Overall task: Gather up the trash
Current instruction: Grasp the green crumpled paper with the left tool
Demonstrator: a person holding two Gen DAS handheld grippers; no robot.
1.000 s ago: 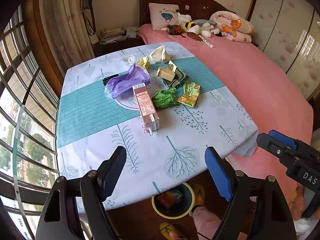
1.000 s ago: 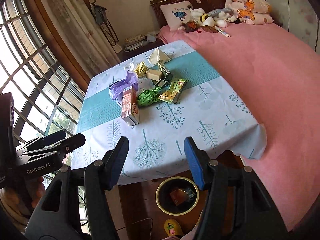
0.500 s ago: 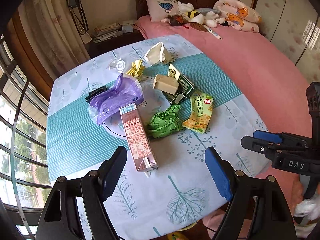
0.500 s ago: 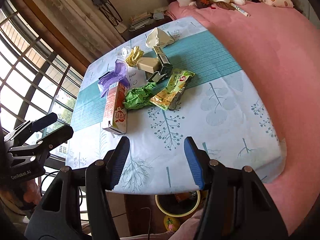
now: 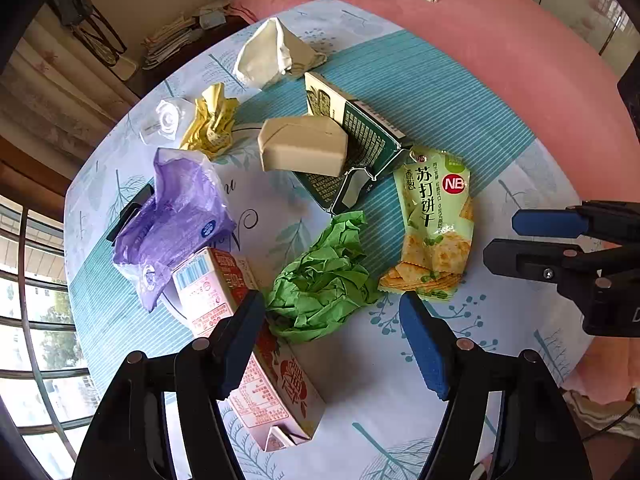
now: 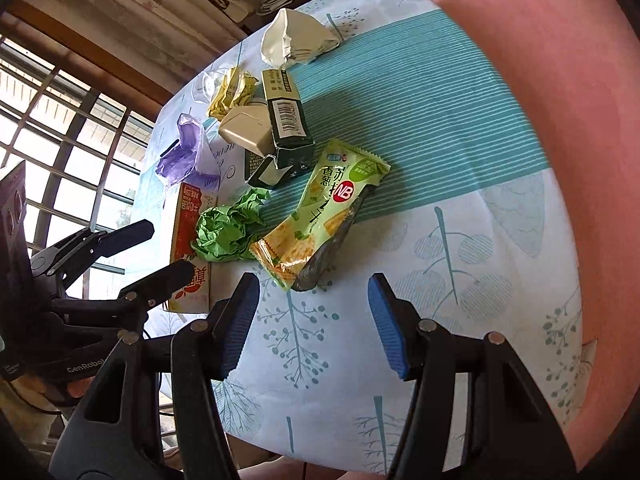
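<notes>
Trash lies in a cluster on the table (image 5: 400,80). A crumpled green paper (image 5: 324,276) (image 6: 228,228) lies just ahead of my open, empty left gripper (image 5: 334,340). A pink drink carton (image 5: 248,340) (image 6: 186,236) lies under its left finger. A green cracker packet (image 5: 434,220) (image 6: 324,208) lies just ahead of my open, empty right gripper (image 6: 314,320). Farther back are a purple bag (image 5: 176,216), a beige box (image 5: 302,144), a dark green box (image 5: 352,140), yellow paper (image 5: 212,124) and a white wrapper (image 5: 272,54).
A pink bed (image 5: 500,32) runs along the table's right side, with stuffed toys at its head. Window bars (image 6: 60,140) are on the left. The right gripper also shows in the left wrist view (image 5: 560,240), right of the cracker packet. A clear plastic piece (image 5: 166,120) lies beside the yellow paper.
Both grippers moved forward and down over the table, closing in on the trash. The bin under the table's front edge has gone out of view. Both stay open.
</notes>
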